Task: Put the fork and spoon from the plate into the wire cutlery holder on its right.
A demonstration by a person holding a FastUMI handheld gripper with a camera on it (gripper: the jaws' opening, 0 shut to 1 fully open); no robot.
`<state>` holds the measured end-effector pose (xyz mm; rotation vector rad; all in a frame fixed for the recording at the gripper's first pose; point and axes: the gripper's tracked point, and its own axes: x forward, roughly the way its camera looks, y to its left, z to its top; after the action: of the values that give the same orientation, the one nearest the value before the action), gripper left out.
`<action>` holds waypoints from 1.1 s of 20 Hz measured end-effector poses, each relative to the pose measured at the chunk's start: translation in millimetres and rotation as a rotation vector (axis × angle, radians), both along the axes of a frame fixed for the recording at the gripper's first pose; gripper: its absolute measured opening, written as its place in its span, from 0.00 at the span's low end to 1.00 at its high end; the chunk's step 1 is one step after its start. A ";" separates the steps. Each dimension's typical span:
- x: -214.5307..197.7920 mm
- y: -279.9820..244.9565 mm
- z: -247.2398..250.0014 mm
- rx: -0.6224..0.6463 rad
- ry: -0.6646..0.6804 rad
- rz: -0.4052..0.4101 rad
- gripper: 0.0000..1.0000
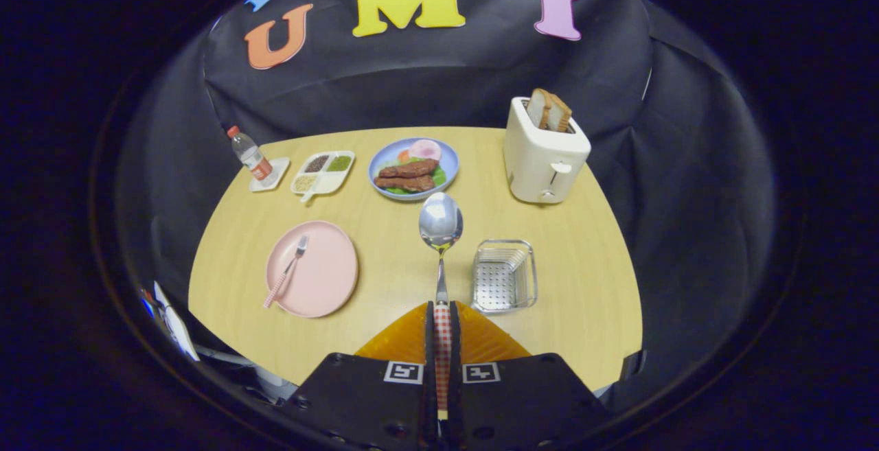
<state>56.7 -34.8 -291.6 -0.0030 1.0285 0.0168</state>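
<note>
My gripper is shut on the spoon's red-checked handle, held above the table. The spoon points straight ahead of the fingers, its shiny bowl up and forward. The wire cutlery holder stands on the table just to the right of the spoon and the fingers. The pink plate lies to the left of the fingers. A fork with a red-checked handle rests on it, tines pointing away.
Beyond the spoon sits a blue plate of food. A white toaster with bread stands at the far right. A divided condiment dish and a water bottle are at the far left on the wooden table.
</note>
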 end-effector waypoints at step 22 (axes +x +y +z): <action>21.6 -57.7 -60.2 0.088 0.746 -0.162 0.06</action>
<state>78.3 -92.5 -351.8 0.1786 1.7697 -0.0904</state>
